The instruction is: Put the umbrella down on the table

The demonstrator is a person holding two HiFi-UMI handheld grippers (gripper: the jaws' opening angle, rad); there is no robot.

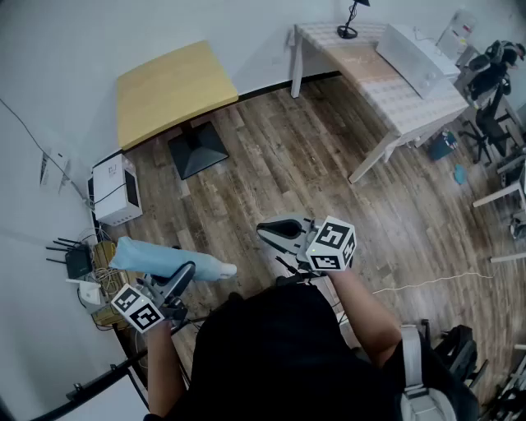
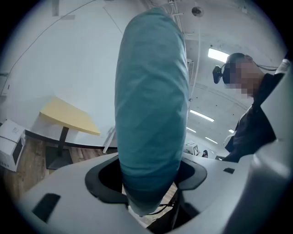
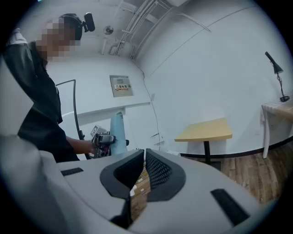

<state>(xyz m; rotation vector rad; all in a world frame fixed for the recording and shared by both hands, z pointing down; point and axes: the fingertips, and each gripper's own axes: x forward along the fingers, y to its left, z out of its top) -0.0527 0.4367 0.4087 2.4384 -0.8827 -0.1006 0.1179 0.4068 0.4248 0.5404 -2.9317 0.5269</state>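
Note:
A folded umbrella [image 1: 168,259] in a light blue sleeve lies roughly level in front of the person at lower left. My left gripper [image 1: 187,275] is shut on it near one end. In the left gripper view the umbrella [image 2: 151,105] fills the middle and stands up between the two jaws of the left gripper [image 2: 149,176]. My right gripper [image 1: 267,232] is held out to the right of the umbrella, apart from it, shut with nothing in it; its pads [image 3: 153,167] meet. The right gripper view shows the umbrella [image 3: 118,132] off to the left. A yellow table [image 1: 168,86] stands ahead by the wall.
A long white table [image 1: 394,78] with a desk lamp [image 1: 349,20] stands at the back right. A white box [image 1: 115,189], a router and cables sit on the floor at left. Office chairs [image 1: 493,74] crowd the right edge. A thin cable [image 1: 427,284] lies on the wooden floor.

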